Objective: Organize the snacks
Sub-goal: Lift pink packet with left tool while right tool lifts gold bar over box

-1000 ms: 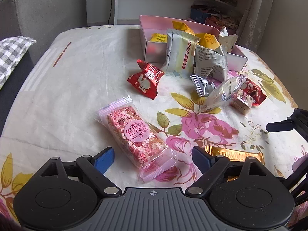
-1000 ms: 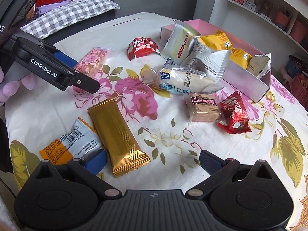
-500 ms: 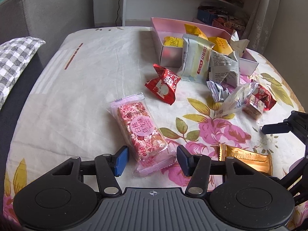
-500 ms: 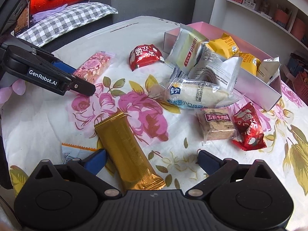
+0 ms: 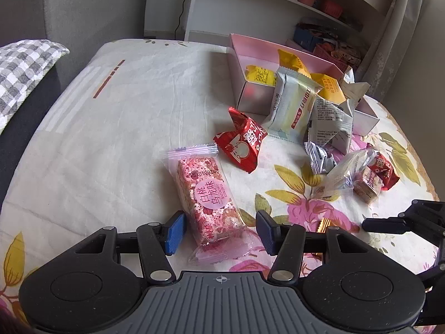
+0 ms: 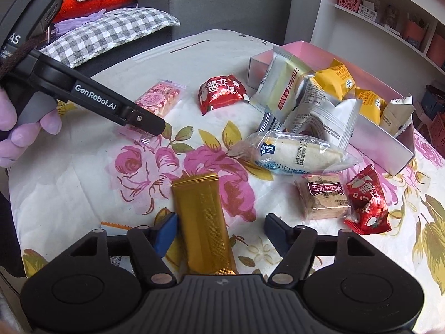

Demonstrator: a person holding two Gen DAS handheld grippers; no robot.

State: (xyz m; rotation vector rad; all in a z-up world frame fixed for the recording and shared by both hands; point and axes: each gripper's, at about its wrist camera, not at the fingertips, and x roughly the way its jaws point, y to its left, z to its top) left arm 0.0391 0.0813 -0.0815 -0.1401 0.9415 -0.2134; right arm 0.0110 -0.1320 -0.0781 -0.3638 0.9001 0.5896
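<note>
**A:** Near edge of the cloth-covered table, status? Your hand poses first.

**B:** You've got both grippers pitched steeply down at the cloth, side by side. Your left hand, in a lilac glove, is wrapped round the grey handle, and its black finger arm reaches out over the pink flower print.

**A:** Claws?

**B:** The left gripper has just been closing. Its blue ribbed pads straddle the pink nougat bar, with a sliver of gap showing on each side, so you're not clamped. The right gripper has also just been closing. The gold bar sits between its pads, close to the left one and clear of the right one. Apart, no grip.

**A:** Textures?

**B:** The nougat bar is a lumpy pink-and-white block in clear crinkled film with a round pink label. It lies flat near the near edge. The gold bar is a long, flat pack of shiny embossed foil with crimped ends. The rest of the snacks are heaped towards the far right corner, against the glossy pink box. Those are red foil pouches, silver sachets and yellow packs.
</note>
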